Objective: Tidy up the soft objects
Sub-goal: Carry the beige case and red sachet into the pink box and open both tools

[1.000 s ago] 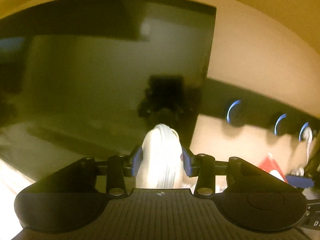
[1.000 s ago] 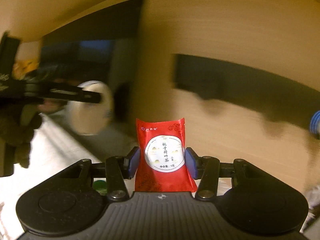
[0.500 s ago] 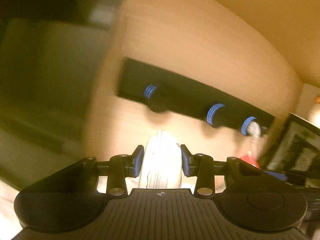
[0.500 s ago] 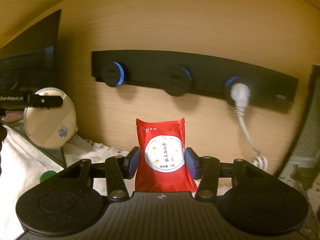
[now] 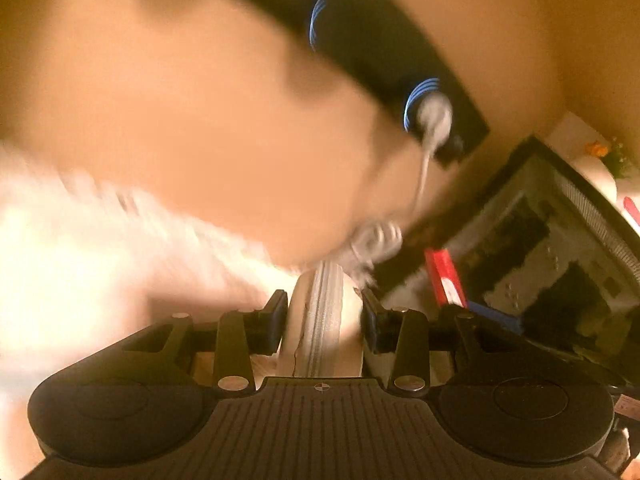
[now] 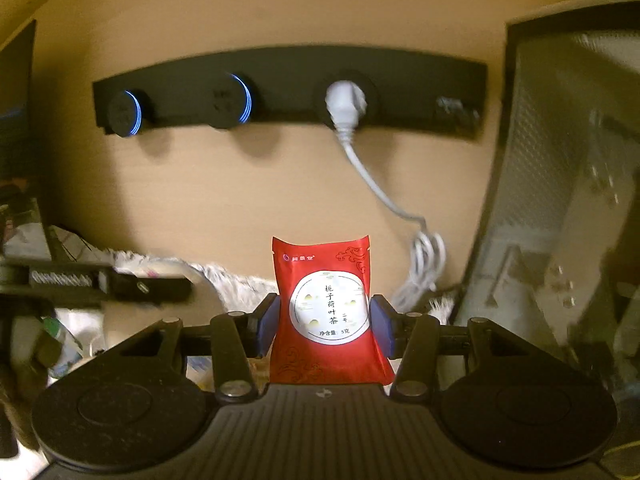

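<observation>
Wood panelling (image 6: 280,208) fills the background of both wrist views, with a long black socket strip (image 6: 416,92) mounted across it; two round sockets glow blue at their rims and a white plug (image 6: 346,102) sits in a third, its cord dropping to a loose coil (image 6: 428,260) near the counter. A grey mesh-sided case (image 6: 560,200) stands upright at the right edge of the right wrist view. White fluffy cloth (image 6: 236,286) lies along the foot of the panelling.

The left tongs (image 5: 324,318) have their blue pads against the two sides of a pale, rounded zip pouch (image 5: 316,320). It stands on edge, its long axis running away from the camera toward the wall, the zipper seam facing up along the middle. The left view is heavily blurred, so finer detail cannot be told.

The right tongs (image 6: 324,326) are closed on a red tea sachet (image 6: 326,312), one pad pressing each side edge. The sachet stands upright, long axis vertical, printed face with its white round label toward the camera, the crimped top edge pointing up.
</observation>
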